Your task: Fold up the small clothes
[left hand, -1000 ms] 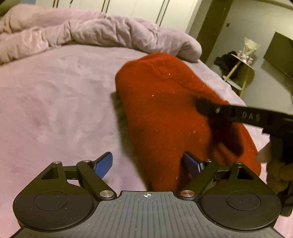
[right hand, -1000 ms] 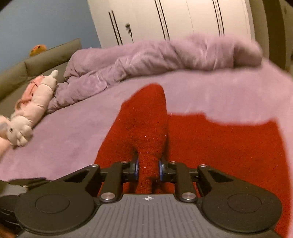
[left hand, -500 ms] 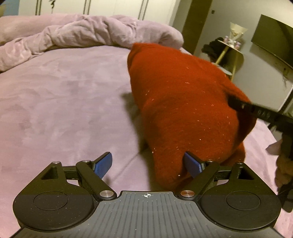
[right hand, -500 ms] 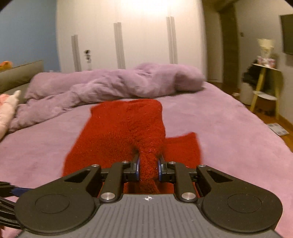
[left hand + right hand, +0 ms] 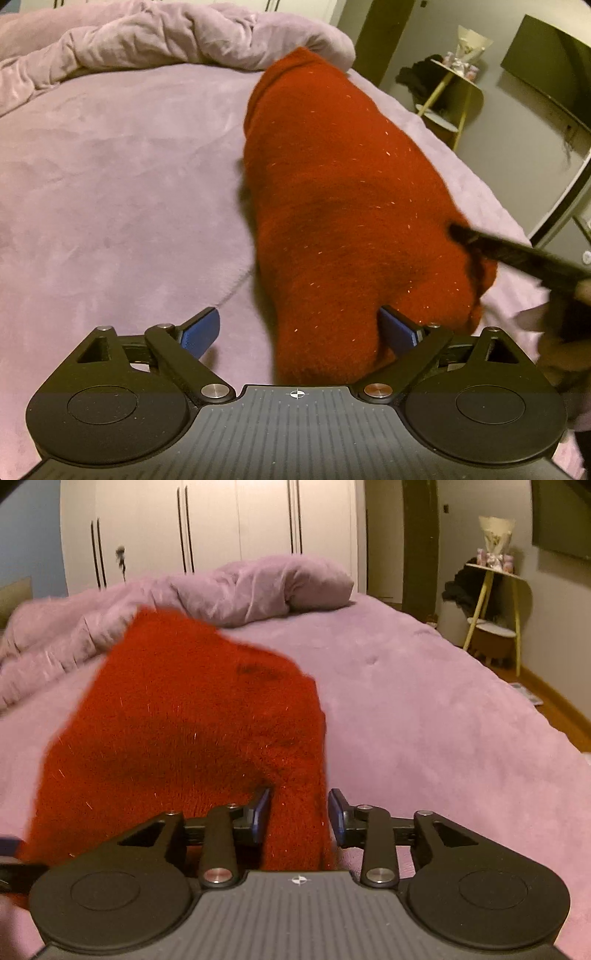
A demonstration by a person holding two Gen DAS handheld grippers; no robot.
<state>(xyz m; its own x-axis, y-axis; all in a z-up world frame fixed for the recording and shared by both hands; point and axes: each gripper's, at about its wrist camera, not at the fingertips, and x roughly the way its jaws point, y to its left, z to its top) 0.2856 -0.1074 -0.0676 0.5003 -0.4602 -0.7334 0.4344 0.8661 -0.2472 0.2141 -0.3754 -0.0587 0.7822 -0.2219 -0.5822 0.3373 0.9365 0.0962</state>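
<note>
left tongs (image 5: 301,328) gape wide, the right pad touching the red garment (image 5: 343,206) bunched between them. right tongs (image 5: 299,814) stand partly apart around a fold of it. the garment lies on the purple bed (image 5: 424,709). no writing is readable.

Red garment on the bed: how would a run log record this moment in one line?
step: fold | red garment: bunched on purple bed | left gripper: open beside it | right gripper: open, cloth between fingers
</note>
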